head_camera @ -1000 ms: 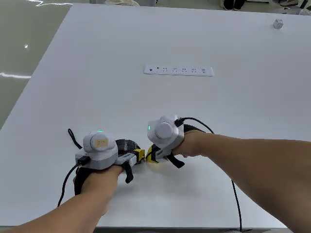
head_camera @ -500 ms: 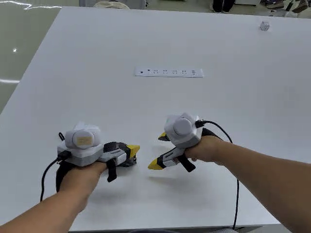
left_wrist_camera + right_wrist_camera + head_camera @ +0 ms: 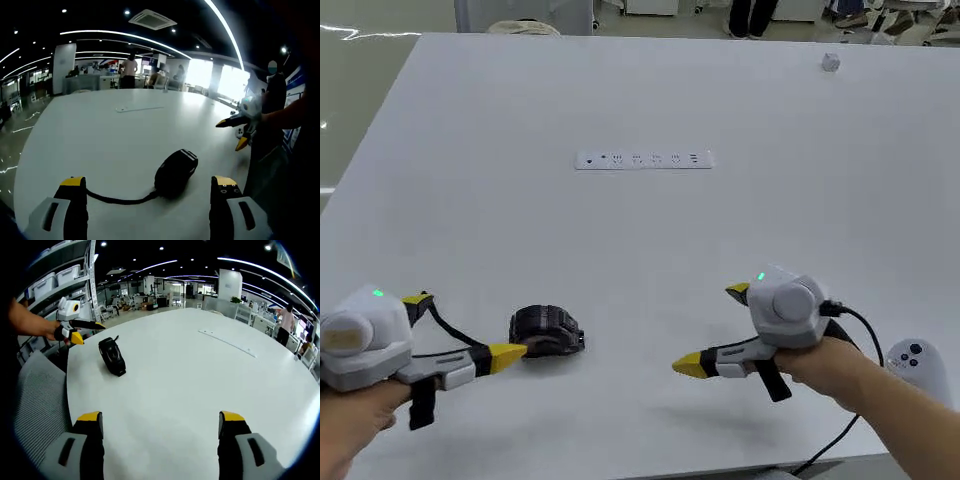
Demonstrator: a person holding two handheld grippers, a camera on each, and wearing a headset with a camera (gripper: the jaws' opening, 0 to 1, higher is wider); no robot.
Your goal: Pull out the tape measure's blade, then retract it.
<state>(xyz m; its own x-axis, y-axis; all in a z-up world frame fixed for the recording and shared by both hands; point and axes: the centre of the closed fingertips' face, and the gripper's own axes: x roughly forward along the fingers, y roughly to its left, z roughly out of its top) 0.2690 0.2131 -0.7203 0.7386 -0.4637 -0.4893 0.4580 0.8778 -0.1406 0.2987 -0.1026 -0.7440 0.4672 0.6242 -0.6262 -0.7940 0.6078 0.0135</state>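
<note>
Black tape measure [image 3: 546,331] lay free on the white table [image 3: 720,230]. Your left gripper [image 3: 461,326] sat just left of the tape measure, jaws spread and empty. Your right gripper [image 3: 712,328] hung well to its right, jaws likewise spread, holding nothing.
</note>
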